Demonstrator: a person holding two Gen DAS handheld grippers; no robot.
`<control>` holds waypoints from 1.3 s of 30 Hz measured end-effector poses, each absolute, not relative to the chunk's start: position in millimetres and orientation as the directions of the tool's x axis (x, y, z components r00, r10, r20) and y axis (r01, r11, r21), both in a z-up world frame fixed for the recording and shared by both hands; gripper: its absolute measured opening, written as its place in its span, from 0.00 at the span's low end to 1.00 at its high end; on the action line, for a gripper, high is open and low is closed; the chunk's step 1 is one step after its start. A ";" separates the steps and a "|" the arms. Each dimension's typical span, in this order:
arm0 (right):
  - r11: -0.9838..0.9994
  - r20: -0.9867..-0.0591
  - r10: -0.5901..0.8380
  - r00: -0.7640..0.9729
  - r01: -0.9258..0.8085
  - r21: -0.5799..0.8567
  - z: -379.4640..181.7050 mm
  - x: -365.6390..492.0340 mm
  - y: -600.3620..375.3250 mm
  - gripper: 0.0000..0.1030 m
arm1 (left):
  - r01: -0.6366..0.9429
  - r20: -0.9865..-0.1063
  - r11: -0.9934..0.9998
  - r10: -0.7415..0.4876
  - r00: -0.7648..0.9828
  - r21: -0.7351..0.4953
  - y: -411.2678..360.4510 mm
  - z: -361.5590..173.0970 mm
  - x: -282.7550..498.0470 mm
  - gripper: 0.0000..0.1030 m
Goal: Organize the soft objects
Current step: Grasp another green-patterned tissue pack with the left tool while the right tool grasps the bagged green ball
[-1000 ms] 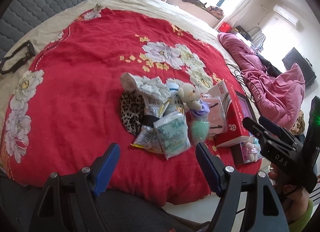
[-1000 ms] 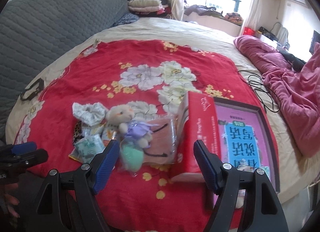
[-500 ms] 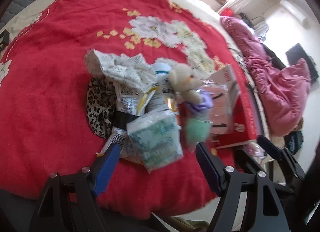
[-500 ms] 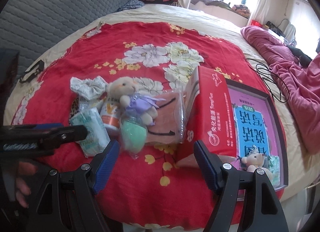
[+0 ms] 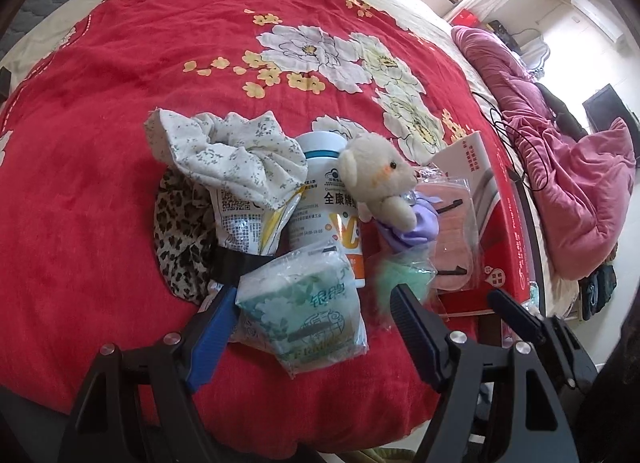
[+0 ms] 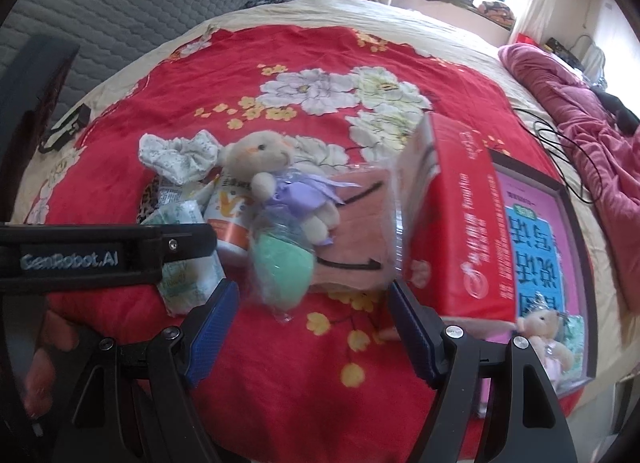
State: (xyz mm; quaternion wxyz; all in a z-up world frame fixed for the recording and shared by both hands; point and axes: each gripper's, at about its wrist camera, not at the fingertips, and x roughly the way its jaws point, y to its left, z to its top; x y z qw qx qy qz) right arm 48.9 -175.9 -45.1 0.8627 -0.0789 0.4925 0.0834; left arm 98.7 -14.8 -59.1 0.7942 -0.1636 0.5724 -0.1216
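A pile of items lies on the red flowered blanket (image 5: 120, 103). It holds a cream teddy bear (image 5: 376, 179) (image 6: 260, 159), a floral scrunchie (image 5: 236, 155), a leopard cloth (image 5: 180, 231), a bagged pink eye mask (image 6: 352, 231) and a bagged green puff (image 6: 284, 267). My left gripper (image 5: 313, 291) straddles a green tissue pack (image 5: 304, 311). Its jaws are closing, and the pads are not pressing the pack. My right gripper (image 6: 312, 286) is open just short of the green puff and holds nothing.
A white vitamin bottle (image 5: 332, 199) and a snack packet (image 5: 244, 223) sit in the pile. A red box (image 6: 460, 223) leans on a pink book (image 6: 536, 223) with a small bear (image 6: 544, 327) on it. A pink quilt (image 5: 568, 183) and a cable (image 5: 516, 143) lie to the right.
The left gripper came forward and down until its fingers flank the tissue pack. The right gripper sank closer to the green puff, and the pile looms larger in both views.
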 end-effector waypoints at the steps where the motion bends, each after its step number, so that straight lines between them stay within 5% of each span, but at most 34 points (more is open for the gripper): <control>1: 0.973 -0.864 0.068 0.499 -0.224 -0.053 -47.3 51.0 -174.0 0.75 | 0.004 -0.869 0.917 -0.381 0.316 -0.400 -13.6 -59.1 98.6 0.70; 8: 0.972 -0.875 0.060 0.481 -0.227 -0.059 -67.6 70.3 -166.7 0.75 | -0.001 -0.859 0.904 -0.407 0.310 -0.428 -5.3 -59.6 98.2 0.61; 19: 0.962 -0.851 0.020 0.525 -0.242 -0.127 -76.9 71.1 -160.2 0.73 | -0.024 -0.861 0.895 -0.422 0.283 -0.446 -8.1 -61.3 98.5 0.61; 23: 0.950 -0.844 0.033 0.535 -0.278 -0.140 -76.5 68.5 -152.7 0.59 | -0.028 -0.876 0.906 -0.399 0.272 -0.421 -12.6 -63.7 101.2 0.61; 29: 0.958 -0.864 0.057 0.500 -0.270 -0.093 -89.9 73.6 -151.4 0.57 | -0.025 -0.889 0.919 -0.374 0.263 -0.394 -16.3 -64.9 102.4 0.60; 31: 0.960 -0.866 0.072 0.496 -0.270 -0.075 -91.5 75.2 -154.0 0.42 | -0.023 -0.890 0.919 -0.374 0.261 -0.393 -16.2 -65.1 102.8 0.60; 39: 0.959 -0.839 0.109 0.532 -0.278 -0.051 -60.3 60.4 -171.4 0.41 | -0.027 -0.905 0.933 -0.340 0.257 -0.358 -22.8 -67.5 105.1 0.57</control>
